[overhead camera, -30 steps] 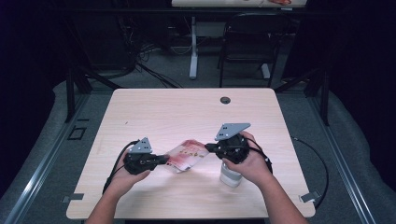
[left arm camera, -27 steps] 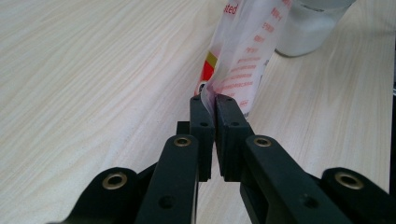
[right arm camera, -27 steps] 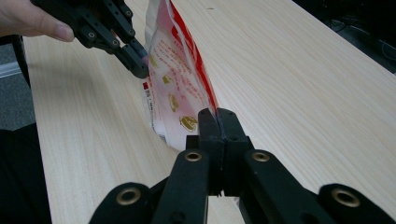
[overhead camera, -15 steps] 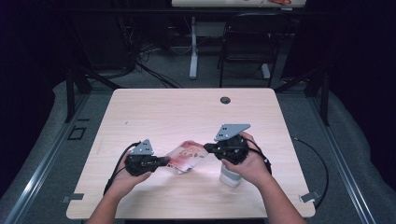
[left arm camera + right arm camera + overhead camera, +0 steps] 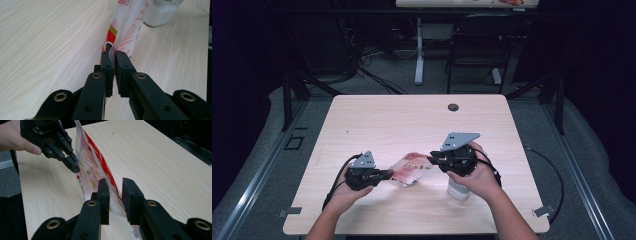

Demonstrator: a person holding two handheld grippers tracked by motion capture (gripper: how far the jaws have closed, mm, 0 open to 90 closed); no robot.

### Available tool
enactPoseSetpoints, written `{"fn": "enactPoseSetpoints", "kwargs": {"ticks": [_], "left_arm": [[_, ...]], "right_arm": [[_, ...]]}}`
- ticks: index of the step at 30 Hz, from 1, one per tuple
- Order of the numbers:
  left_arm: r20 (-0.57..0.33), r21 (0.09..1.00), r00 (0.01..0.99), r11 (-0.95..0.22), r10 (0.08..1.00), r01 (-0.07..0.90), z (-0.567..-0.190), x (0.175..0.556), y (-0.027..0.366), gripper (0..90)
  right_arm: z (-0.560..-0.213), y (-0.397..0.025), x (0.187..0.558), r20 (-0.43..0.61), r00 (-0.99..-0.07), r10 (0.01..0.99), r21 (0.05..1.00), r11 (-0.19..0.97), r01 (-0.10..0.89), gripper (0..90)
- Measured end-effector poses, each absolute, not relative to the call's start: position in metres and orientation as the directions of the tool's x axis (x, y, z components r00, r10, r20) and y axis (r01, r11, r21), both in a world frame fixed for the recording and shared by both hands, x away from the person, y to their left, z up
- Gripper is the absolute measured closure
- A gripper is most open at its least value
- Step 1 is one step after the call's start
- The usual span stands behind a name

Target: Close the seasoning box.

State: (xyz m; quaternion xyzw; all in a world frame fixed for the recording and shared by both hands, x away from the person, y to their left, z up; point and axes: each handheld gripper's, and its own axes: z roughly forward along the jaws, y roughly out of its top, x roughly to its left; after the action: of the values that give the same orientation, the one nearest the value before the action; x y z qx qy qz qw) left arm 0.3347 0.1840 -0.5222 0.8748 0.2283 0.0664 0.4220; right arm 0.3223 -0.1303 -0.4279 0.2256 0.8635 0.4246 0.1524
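we hold the red-printed plastic pouch (image 5: 409, 170) just above the worktop (image 5: 412, 120), left gripper (image 5: 113, 53) jaws clamped on one edge to steady it, while the right gripper (image 5: 115, 182) jaws straddle the other edge, not yet closed, seemingly to tear it.

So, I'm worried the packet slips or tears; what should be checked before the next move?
1. Left gripper shut on the red-and-white printed plastic packet: ok.
2. Right gripper closed on the packet's edge: not ok, a gap shows between its jaws.
3. Packet held between both grippers: ok.
4. White plastic jar apart from the packet: ok.
5. Packet sealed or already torn: cannot tell.
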Motion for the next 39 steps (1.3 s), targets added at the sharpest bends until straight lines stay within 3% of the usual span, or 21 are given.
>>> {"fn": "enactPoseSetpoints", "kwargs": {"ticks": [10, 15, 20, 23, 33, 39], "left_arm": [[-0.071, 0.767, 0.889, -0.545, 0.452, 0.338, -0.523, 0.333, 0.185, 86.5], [-0.075, 0.764, 0.888, -0.546, 0.455, 0.344, -0.523, 0.332, 0.185, 86.2], [-0.075, 0.763, 0.883, -0.543, 0.464, 0.35, -0.523, 0.332, 0.187, 83.7], [-0.069, 0.771, 0.878, -0.533, 0.474, 0.349, -0.522, 0.333, 0.188, 77.7], [-0.058, 0.777, 0.875, -0.529, 0.481, 0.342, -0.512, 0.332, 0.186, 75.3], [-0.061, 0.777, 0.878, -0.529, 0.476, 0.341, -0.51, 0.331, 0.186, 69.4]], "right_arm": [[-0.421, -0.129, 0.321, -0.084, -0.85, 0.519, 0.806, 0.537, 0.248, 68.6], [-0.419, -0.127, 0.321, -0.096, -0.855, 0.51, 0.801, 0.55, 0.238, 79.7], [-0.418, -0.123, 0.321, -0.118, -0.861, 0.495, 0.796, 0.565, 0.216, 83.2], [-0.417, -0.121, 0.32, -0.129, -0.863, 0.488, 0.793, 0.574, 0.205, 86.3], [-0.414, -0.115, 0.319, -0.148, -0.866, 0.477, 0.791, 0.583, 0.185, 84.7], [-0.413, -0.109, 0.318, -0.144, -0.876, 0.46, 0.792, 0.585, 0.177, 83.5]]}}
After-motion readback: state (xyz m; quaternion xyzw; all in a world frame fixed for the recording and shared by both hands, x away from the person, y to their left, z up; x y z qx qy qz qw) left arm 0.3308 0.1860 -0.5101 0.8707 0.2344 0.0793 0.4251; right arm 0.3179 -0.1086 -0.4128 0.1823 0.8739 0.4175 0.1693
